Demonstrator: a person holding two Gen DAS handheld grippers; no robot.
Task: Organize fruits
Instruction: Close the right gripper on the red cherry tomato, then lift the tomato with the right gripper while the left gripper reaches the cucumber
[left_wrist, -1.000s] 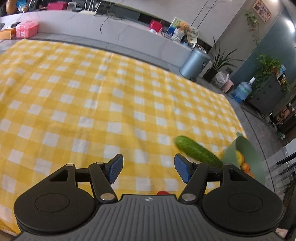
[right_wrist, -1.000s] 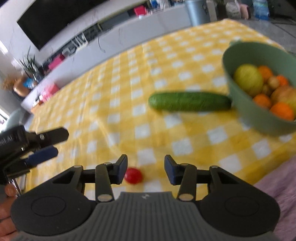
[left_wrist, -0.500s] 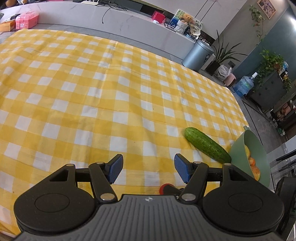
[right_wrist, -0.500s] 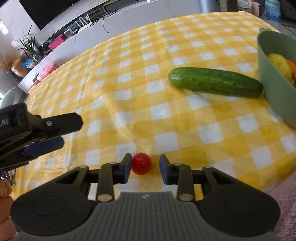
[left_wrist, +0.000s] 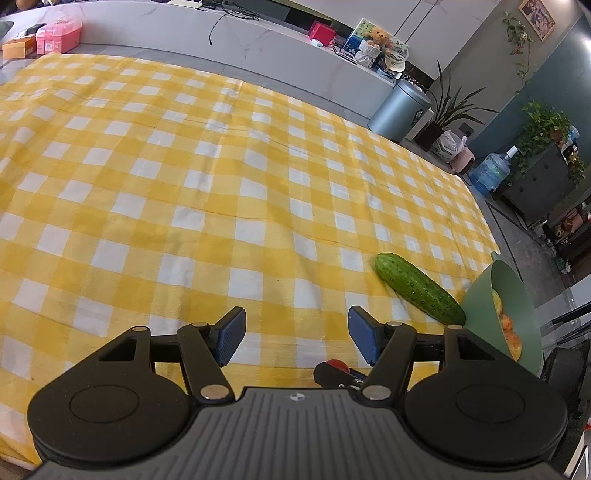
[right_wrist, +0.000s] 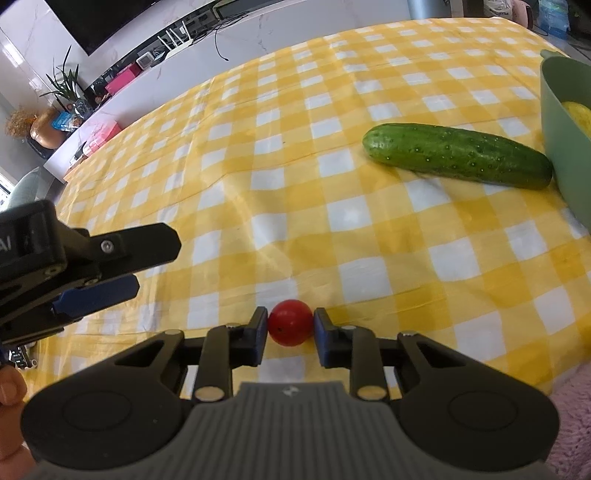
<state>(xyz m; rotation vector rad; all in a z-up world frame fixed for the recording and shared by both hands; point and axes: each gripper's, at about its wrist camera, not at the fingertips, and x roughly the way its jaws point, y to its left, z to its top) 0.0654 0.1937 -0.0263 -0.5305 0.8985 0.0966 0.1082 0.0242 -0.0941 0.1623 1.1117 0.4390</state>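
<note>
Between the jaws of my right gripper (right_wrist: 290, 328) sits the small red tomato (right_wrist: 290, 322). The 2 blue pads are closed against its sides, so I judge it is gripped, although it seems to rest on the yellow checked cloth (right_wrist: 351, 214) of the bench. I take it at its widest part because it is round and smooth and could slip out forward.

My left gripper (left_wrist: 296, 330) has its jaws wide open and nothing is between them. I keep it to the left of the right jaws, out of the way.

Ahead and to the right of the right jaws lies the cucumber (right_wrist: 458, 155). Its far end touches the wall of the green bowl (right_wrist: 561, 140), or is just beside it. The bowl already holds yellow and orange fruits, so I think the tomato goes there next.
</note>
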